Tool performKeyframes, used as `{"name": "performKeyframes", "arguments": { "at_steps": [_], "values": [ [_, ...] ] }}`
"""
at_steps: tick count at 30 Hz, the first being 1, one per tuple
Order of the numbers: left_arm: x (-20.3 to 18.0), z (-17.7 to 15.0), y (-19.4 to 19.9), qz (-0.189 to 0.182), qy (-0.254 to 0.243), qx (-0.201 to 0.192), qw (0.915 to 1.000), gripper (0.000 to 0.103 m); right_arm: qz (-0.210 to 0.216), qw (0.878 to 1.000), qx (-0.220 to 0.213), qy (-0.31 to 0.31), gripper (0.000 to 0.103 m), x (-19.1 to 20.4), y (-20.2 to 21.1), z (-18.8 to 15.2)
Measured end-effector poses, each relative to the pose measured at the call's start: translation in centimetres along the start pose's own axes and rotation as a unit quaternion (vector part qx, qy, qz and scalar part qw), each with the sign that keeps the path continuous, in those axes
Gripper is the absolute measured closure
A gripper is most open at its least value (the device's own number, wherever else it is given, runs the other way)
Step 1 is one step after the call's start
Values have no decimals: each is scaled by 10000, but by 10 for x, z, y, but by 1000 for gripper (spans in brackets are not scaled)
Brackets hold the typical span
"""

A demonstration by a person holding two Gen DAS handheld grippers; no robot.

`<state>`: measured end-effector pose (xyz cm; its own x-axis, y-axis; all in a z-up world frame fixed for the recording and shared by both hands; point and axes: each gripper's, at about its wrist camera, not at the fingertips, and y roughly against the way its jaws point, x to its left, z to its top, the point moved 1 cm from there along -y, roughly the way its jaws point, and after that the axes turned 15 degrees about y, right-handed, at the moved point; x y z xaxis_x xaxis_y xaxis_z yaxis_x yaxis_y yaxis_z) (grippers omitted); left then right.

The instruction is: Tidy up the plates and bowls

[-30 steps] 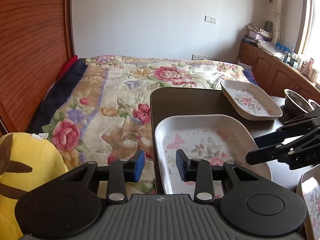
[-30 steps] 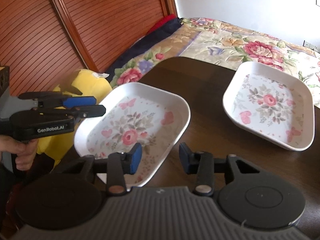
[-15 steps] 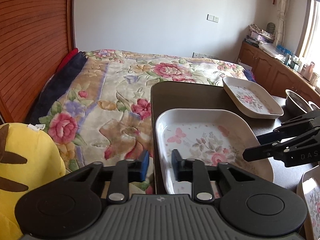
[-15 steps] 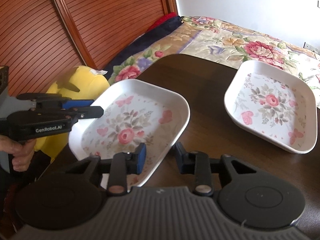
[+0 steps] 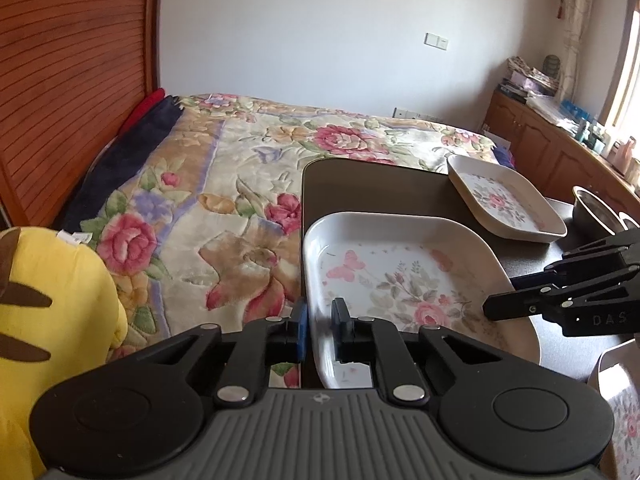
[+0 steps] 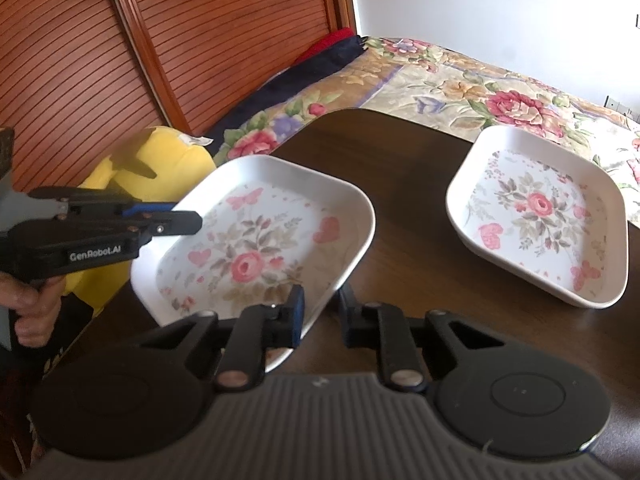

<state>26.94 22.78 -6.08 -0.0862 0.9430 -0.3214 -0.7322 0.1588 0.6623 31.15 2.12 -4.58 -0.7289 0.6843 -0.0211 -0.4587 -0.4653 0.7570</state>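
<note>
Left wrist view: our left tool (image 5: 319,330) has its jaws narrowed onto the near-left rim of the floral plate (image 5: 404,276), one pad outside the wall, one inside, so it grips the plate. The plate sits at the left edge of the dark desk (image 5: 360,184), part of it hanging past the edge toward the bed (image 5: 224,184). Right wrist view: our right tool (image 6: 320,312) pinches the opposite rim of the same plate (image 6: 256,248), blue pad on the inside, other finger under the outer wall. From here the plate looks lifted and tilted. A second floral plate (image 6: 536,216) rests further right on the desk, well apart. A metal bowl (image 5: 596,212) stands at the far right desk edge, and a third plate's corner (image 5: 620,408) shows bottom right. A yellow plush toy (image 5: 48,320) lies beside the bed. A hand (image 6: 36,304) holds the left tool's handle.
</note>
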Motion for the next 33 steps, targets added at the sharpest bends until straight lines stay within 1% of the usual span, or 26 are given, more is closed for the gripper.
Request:
{"name": "performKeyframes", "arguments": {
  "at_steps": [3, 8, 18, 22, 27, 33],
  "values": [
    [-2, -1, 3, 55, 58, 16, 10000, 63, 24, 9999, -35, -108, 86, -3, 0, -1],
    [-7, -5, 13, -10, 128, -23, 9999, 63, 101, 9994, -83, -321, 89, -11, 5, -6],
    [-27, -7, 27, -37, 111, -176, 9998, 63, 100, 9982, -365, -463, 91, -20, 27, -11],
    [-39, -8, 34, -97, 72, -264, 9996, 67, 56, 9974, -477, -537, 92, -27, 39, -17],
    [-59, -10, 42, -132, -32, -323, 9994, 67, -4, 9961, -636, -612, 93, -36, 58, -25],
    [-85, -17, 56, -258, -175, -412, 9987, 67, -149, 9946, -795, -654, 93, -42, 86, -38]
  ]
}}
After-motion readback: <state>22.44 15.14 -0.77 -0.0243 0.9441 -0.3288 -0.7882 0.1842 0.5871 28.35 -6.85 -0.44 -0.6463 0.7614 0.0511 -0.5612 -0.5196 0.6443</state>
